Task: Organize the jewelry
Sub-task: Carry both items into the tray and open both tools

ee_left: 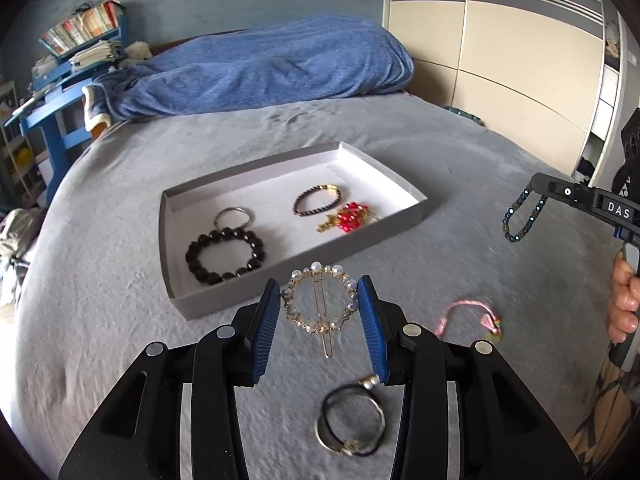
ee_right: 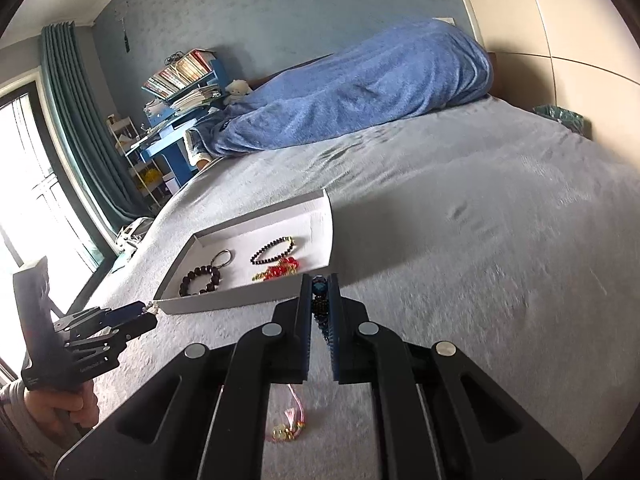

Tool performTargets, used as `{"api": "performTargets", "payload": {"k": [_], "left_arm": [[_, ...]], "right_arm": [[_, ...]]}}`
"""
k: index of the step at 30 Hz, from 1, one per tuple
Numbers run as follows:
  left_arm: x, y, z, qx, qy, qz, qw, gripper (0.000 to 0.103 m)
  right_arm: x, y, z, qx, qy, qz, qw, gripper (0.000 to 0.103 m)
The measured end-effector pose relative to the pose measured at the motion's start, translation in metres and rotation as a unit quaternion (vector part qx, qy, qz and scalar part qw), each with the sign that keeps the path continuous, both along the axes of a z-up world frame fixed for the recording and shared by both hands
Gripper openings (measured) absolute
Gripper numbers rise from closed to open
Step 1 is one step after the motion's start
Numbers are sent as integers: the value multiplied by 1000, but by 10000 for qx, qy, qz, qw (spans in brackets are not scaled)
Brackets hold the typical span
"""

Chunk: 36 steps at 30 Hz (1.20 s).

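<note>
My left gripper [ee_left: 319, 284] is shut on a round gold hair clip with pearls [ee_left: 316, 332], held between its blue pads just above the bed, in front of the tray's near wall. The grey tray [ee_left: 208, 304] holds a black bead bracelet [ee_left: 225, 256], a silver ring [ee_left: 234, 216], a dark purple bracelet [ee_left: 316, 199] and a red bead piece [ee_left: 352, 218]. At the right my right gripper [ee_left: 534, 185] is shut on a blue beaded bracelet [ee_left: 520, 216] that hangs from it. In the right wrist view that bracelet [ee_right: 320, 304] sits pinched between the jaws of the right gripper [ee_right: 320, 278].
A pink cord bracelet [ee_left: 468, 316] and a black hair tie with a metal ring [ee_left: 352, 420] lie on the grey bed cover [ee_left: 440, 152]. A blue blanket [ee_left: 260, 64] is heaped at the far end. A wardrobe [ee_left: 500, 40] stands at the right. The left gripper [ee_right: 146, 312] shows beside the tray [ee_right: 216, 304].
</note>
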<state>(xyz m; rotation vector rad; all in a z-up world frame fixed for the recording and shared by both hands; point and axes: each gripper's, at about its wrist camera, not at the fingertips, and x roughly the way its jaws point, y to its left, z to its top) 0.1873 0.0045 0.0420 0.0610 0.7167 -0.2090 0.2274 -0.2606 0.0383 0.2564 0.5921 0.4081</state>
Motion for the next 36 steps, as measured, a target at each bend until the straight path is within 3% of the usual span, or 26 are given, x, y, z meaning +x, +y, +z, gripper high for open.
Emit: {"api": "performTargets", "payload": {"k": [12,23,29,36], "left_arm": [[53,3,-1,25,48,91,9999,41],[113,11,-13,-140,366,435,9983,41],[134,6,-28,-128,577,449,9972,41],[146,1,-48,28,782,350,9963,42]], "right_arm": [[53,54,17,-142,-122,438,9989,7],[118,128,31,-248,-142,964,9949,7],[156,170,19,-508,67,1166,9918,7],[186,190,-11,-864,416,1224,9878,7]]}}
